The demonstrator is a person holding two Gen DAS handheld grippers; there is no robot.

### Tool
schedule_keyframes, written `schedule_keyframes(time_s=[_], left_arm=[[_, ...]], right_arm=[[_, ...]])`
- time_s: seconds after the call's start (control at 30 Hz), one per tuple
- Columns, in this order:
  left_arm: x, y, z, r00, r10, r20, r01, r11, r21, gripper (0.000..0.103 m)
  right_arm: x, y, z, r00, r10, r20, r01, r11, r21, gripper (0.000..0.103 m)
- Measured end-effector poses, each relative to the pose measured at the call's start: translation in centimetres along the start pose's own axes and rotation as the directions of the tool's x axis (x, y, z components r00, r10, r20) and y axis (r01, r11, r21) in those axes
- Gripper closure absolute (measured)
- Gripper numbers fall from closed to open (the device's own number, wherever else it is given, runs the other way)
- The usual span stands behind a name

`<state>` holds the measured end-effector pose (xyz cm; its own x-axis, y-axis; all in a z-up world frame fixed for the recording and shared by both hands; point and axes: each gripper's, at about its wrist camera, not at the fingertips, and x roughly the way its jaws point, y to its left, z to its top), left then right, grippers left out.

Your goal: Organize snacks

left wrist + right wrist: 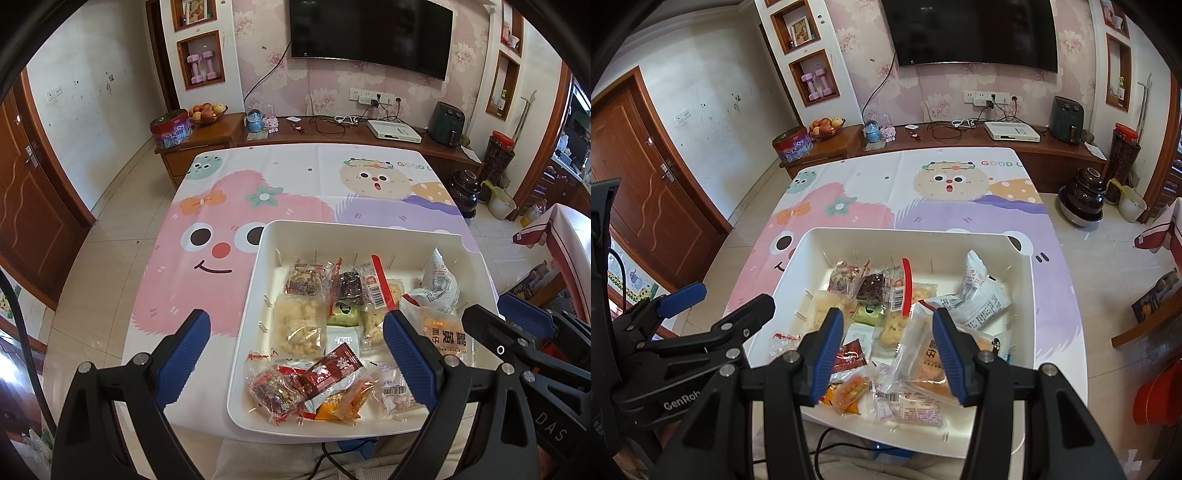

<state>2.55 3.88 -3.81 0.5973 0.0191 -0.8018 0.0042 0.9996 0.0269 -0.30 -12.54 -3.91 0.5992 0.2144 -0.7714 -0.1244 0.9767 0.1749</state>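
- Left gripper [295,354]: jaws wide apart, empty, above white bin [258,258]
- Right gripper [888,349]: jaws apart, empty
- Dark red sachet [328,371] at bin's 7 o'clock

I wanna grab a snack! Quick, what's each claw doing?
Left claw: open, holding nothing.
Right claw: open, holding nothing, above the white bin.

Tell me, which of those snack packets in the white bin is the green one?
The small green packet lying near the middle of the white bin, just right of the big clear bag of pale puffs. The packets around it are red, brown, orange, white or clear.
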Motion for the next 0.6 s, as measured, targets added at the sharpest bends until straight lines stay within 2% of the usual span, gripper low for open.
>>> schedule_keyframes(time_s=[0.6], left_arm=[[0.02, 0.03, 0.06, 1.0, -0.001, -0.002, 0.001, 1.0, -0.001, 0.009]], right_arm=[[-0.01, 0.07, 0.0, 1.0, 0.001, 0.0, -0.001, 1.0, 0.001, 0.052]])
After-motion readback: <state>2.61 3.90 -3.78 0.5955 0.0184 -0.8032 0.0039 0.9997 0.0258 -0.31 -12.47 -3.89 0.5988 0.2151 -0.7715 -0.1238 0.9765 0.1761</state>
